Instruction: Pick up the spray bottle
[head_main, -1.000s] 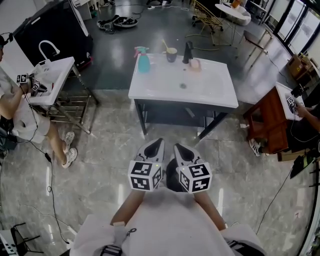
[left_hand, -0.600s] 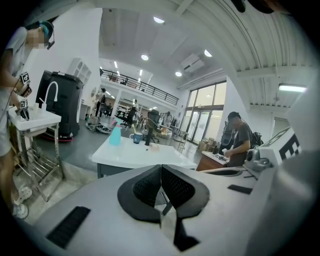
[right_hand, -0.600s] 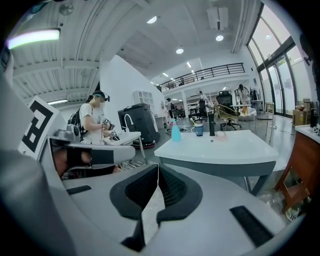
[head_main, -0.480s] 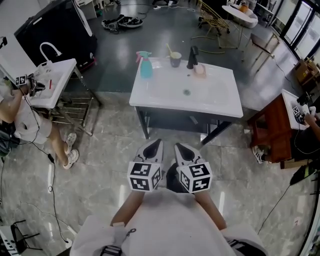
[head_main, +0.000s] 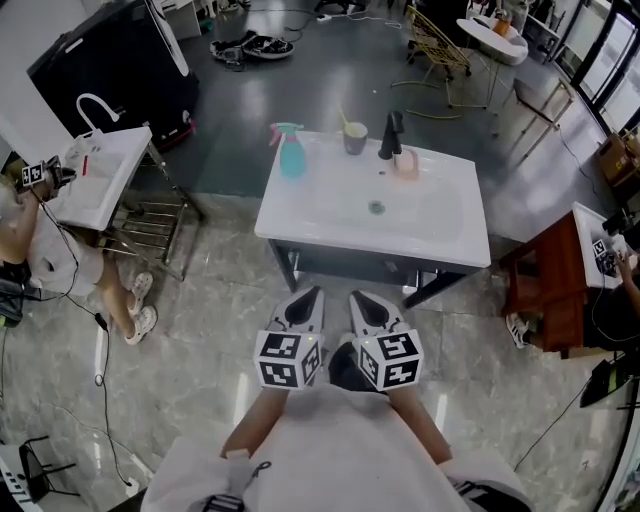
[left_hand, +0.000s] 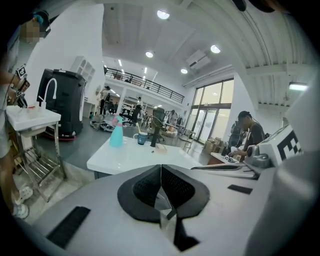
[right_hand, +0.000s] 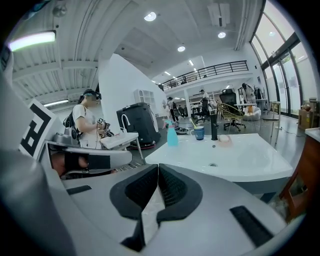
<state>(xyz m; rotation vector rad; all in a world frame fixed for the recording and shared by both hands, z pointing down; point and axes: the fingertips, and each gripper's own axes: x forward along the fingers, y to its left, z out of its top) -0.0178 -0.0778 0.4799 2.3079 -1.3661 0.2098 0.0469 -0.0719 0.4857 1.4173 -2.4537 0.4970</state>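
A stretch of pale tiled floor (head_main: 200, 330) separates the person from a white washbasin stand (head_main: 300, 215), which sits straight ahead on dark legs. Left of it, well apart, a second, smaller basin (head_main: 105, 170) rests on a metal rack, with another person (head_main: 30, 250) just beside it. To the right stands a brown wooden desk (head_main: 545, 285).

Along the far edge of the washbasin stand stands a row of things. The turquoise spray bottle (head_main: 290, 155) with its pink trigger head is upright at the far left corner. A dark cup (head_main: 355, 138) with a stick in it comes next, then a black tap (head_main: 392, 135), with a pale pink item (head_main: 405, 165) just beside the tap. The basin's front lip lies between the grippers and the bottle. Beyond the stand are dark floor, a black cabinet (head_main: 110, 70) and a gold wire chair (head_main: 435, 45).

The left gripper (head_main: 308, 297) and right gripper (head_main: 358, 298) are held side by side close to the person's body, pointing toward the stand and well apart from the bottle. In each gripper view the black ribbed pads meet in a closed seam, with nothing between them.
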